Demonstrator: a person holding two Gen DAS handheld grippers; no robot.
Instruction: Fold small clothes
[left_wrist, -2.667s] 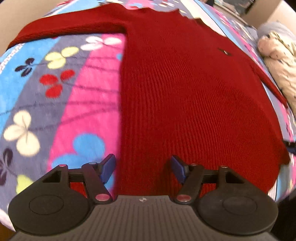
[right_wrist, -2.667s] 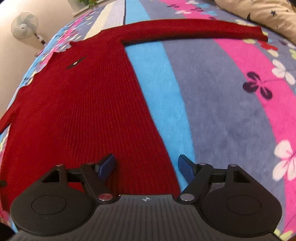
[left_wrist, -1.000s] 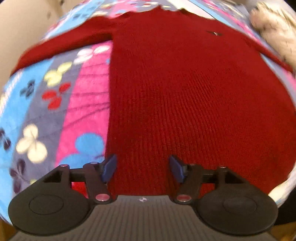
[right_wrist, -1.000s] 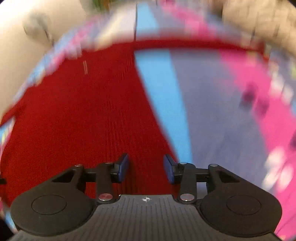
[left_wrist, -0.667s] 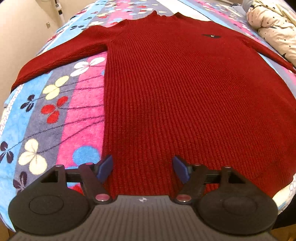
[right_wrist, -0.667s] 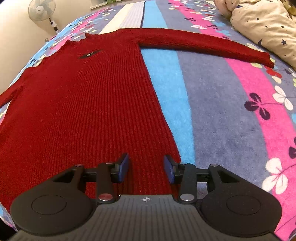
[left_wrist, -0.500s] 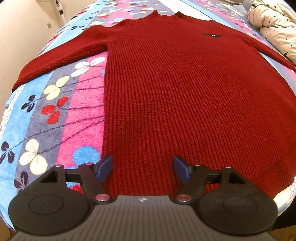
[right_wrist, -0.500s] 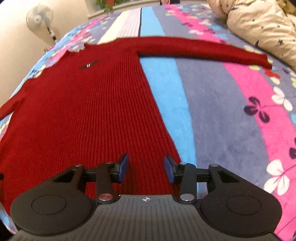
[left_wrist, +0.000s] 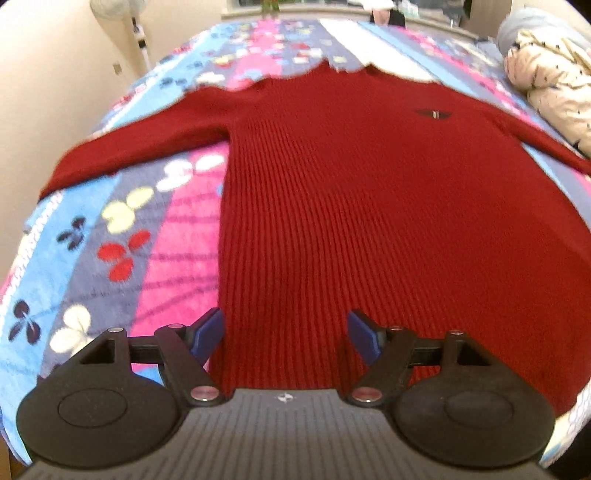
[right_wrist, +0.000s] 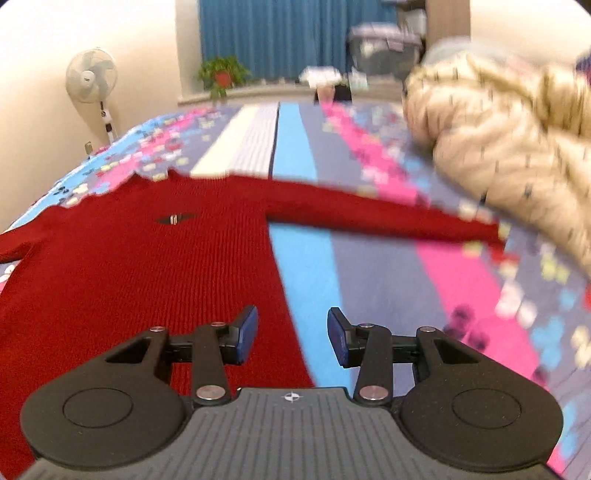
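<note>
Sweater (left_wrist: 369, 206) lies flat on the bed (left_wrist: 110, 236), hem nearest both tongs. Left tongs (left_wrist: 286, 334) hover spread over its left edge, right tongs (right_wrist: 291, 334) spread over its right edge, neither pinching. Best to dip both, nip the hem corners evenly, then lift together.

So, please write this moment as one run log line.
sweater: flat on blanket, unfolded | left gripper: open, empty | right gripper: open, empty
</note>
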